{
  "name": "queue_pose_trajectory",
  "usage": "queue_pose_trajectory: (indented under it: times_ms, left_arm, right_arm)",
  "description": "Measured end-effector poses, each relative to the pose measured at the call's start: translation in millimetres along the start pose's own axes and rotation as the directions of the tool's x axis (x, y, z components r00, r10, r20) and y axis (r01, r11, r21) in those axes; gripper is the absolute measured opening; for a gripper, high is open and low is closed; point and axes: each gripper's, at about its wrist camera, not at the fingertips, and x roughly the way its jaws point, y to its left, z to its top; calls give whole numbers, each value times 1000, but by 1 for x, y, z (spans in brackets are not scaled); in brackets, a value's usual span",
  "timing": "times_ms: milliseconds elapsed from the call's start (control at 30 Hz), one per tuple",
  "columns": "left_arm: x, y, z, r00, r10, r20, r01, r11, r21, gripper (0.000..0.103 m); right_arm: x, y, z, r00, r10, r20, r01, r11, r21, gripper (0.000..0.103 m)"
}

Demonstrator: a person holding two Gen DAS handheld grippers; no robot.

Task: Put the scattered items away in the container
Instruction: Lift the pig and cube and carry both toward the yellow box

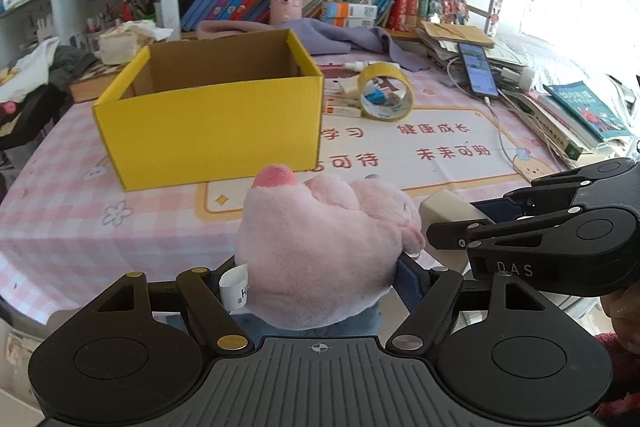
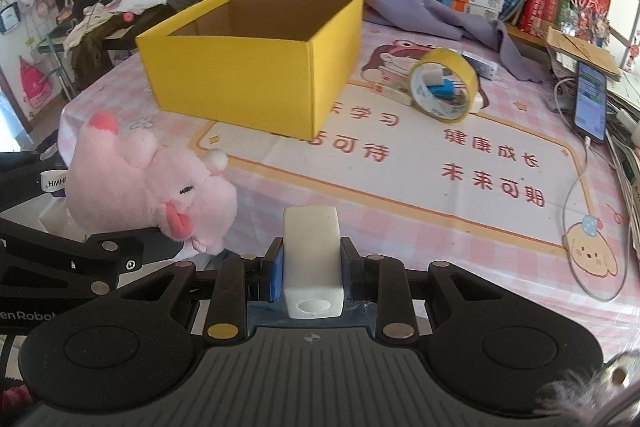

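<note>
Pink plush pig (image 1: 320,251) clamped in our left gripper (image 1: 320,279), near table edge. White block (image 2: 312,259) pinched in right gripper (image 2: 312,267). Yellow cardboard box (image 1: 212,123) open-topped, straight ahead; left gripper nearer, we judge.

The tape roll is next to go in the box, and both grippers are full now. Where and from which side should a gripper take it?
Grip the yellow tape roll by its upper band, one finger through the open core and one outside, coming from above. It stands on edge, leaning against small items behind it, so its top arc is exposed while its lower part sits on the tablecloth.
</note>
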Motion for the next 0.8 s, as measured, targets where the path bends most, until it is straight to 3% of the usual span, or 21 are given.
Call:
queue_pose_trajectory:
  times_ms: [800]
  left_arm:
    - [-21,40,-14,997,77,19,-76,995,-58,75]
  right_arm:
    - [13,42,16,997,70,18,-68,994,-83,26]
